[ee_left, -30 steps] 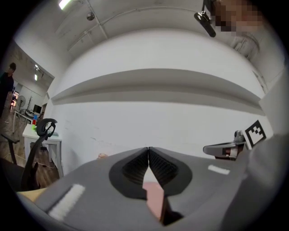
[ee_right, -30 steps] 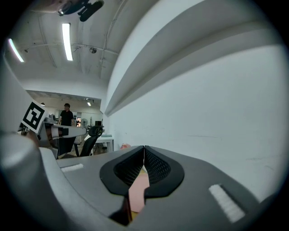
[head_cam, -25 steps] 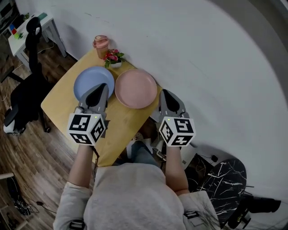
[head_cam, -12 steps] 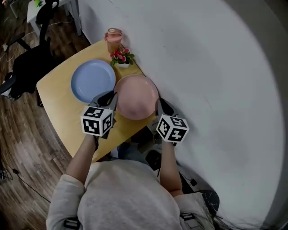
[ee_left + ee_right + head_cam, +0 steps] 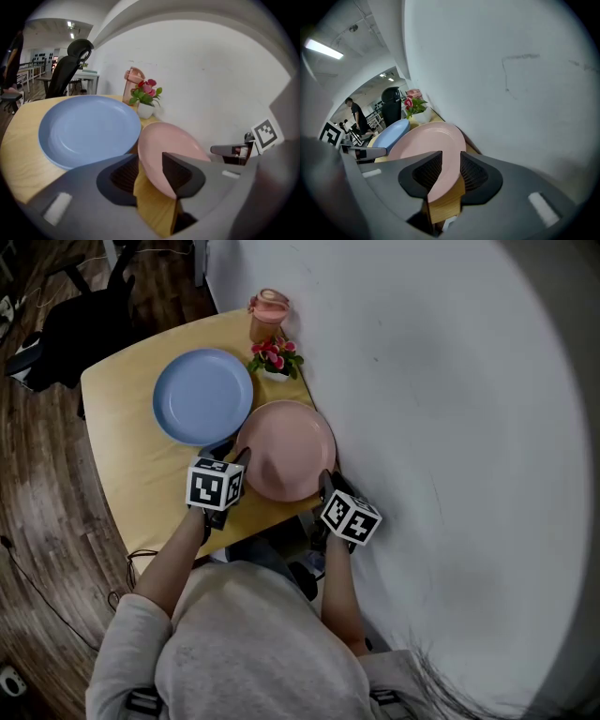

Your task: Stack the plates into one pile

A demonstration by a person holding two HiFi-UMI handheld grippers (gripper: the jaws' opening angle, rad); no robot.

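blue plate (image 5: 202,396): round, flat on table (image 5: 131,460), far side | pink plate (image 5: 286,450): round, flat, just beside blue, at the near corner | not stacked

- The left forearm (image 5: 176,547) and right forearm (image 5: 336,585) both reach forward from the torso, angled slightly toward each other.
- The left claw (image 5: 240,457) points forward and down. Its jaws have just been opening and now stand apart, with the near-left rim of the pink plate (image 5: 286,451) between them, unpressed.
- The right claw (image 5: 326,482) tilts down the same way. Its jaws have also just been opening and stand wide, with the plate's near-right rim running between the pads.
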